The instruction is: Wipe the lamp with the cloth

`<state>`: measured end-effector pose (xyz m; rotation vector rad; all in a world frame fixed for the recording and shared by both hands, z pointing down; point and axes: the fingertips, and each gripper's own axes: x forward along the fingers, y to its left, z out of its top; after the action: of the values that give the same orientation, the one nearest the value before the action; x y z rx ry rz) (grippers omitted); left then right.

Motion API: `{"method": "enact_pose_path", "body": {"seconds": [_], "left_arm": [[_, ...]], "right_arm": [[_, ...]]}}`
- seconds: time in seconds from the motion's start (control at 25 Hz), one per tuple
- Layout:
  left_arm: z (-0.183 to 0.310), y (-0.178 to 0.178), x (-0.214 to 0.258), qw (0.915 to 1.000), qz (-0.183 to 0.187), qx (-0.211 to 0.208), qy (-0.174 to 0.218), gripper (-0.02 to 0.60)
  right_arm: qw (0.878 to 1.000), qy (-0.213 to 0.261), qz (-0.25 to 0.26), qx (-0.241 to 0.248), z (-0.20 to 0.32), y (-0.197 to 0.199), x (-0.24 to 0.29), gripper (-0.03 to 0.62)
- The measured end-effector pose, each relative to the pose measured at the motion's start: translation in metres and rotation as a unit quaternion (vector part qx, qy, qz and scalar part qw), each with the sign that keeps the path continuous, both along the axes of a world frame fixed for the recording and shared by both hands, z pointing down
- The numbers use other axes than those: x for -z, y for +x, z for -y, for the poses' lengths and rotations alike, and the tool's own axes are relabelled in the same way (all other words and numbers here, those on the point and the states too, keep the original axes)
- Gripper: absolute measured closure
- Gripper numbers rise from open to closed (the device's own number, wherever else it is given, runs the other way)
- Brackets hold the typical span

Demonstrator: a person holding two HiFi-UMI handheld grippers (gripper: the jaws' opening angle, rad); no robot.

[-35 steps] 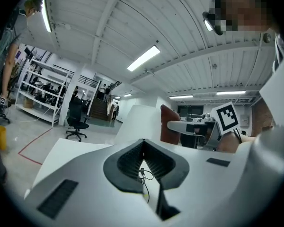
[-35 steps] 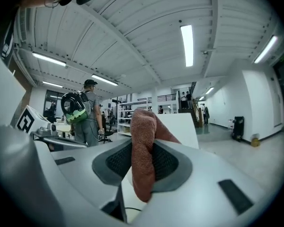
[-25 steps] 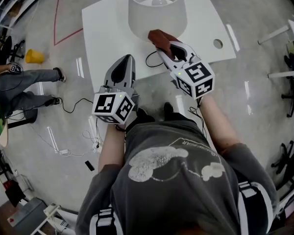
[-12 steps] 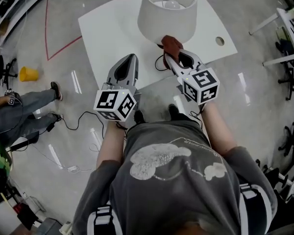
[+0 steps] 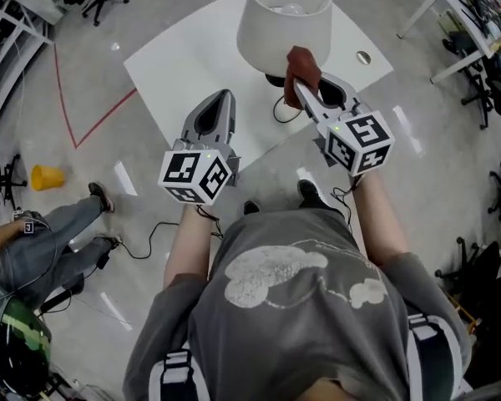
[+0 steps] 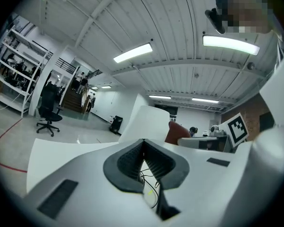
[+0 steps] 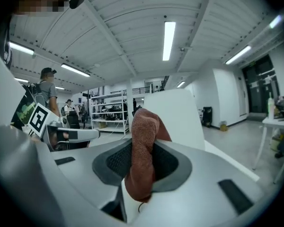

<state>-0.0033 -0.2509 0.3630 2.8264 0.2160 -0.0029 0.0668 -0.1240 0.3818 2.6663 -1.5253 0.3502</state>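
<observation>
Right gripper view: the right gripper has its jaws clamped on a rust-brown cloth. The cloth stands upright between the dark pads and bulges above the tips, and a short end hangs below them.
Cloth and lamp: the top of the cloth lies against the white lamp shade straight ahead. The head view puts this at the shade's lower rim, on the side nearest the person.
Left gripper view: the left gripper has its jaws drawn together at the tips, with nothing held between them. A black cord shows through the slit lower down.
Left gripper position: in the head view it hangs over the near edge of the white table. It is left of the lamp and apart from it, pointing away from the person.
Right arm: the forearm stretches forward. The marker cube is nearest the body and the jaws are aimed at the shade.
Left arm: the forearm also reaches forward, roughly parallel to the right one, and its tips stop short of the shade.
Lamp: it stands on the table with a bulb visible in the open top. The cord loops from under the shade towards the table's near edge.
Floor: a yellow cup sits well to the left, near a seated person's legs.
</observation>
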Motion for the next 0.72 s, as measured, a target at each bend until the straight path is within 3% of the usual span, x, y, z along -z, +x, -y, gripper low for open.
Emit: {"method": "enact_pose_path", "body": {"seconds": [0.2,0.36,0.72], "left_arm": [[0.014,-0.007,0.014,0.9994,-0.016,-0.03,0.005,0.575],[0.018,-0.007,0.017,0.9989,-0.017,-0.043,-0.009,0.575],[0.005,0.002,0.017,0.9996,-0.011,-0.027,0.003,0.575]], "right_arm": [[0.997,0.04,-0.034,-0.054,0.004,0.011,0.051,0.497],[0.995,0.041,-0.047,-0.082,0.007,0.028,0.075,0.497],[0.999,-0.003,-0.042,-0.016,0.046,0.017,0.043,0.497]]}}
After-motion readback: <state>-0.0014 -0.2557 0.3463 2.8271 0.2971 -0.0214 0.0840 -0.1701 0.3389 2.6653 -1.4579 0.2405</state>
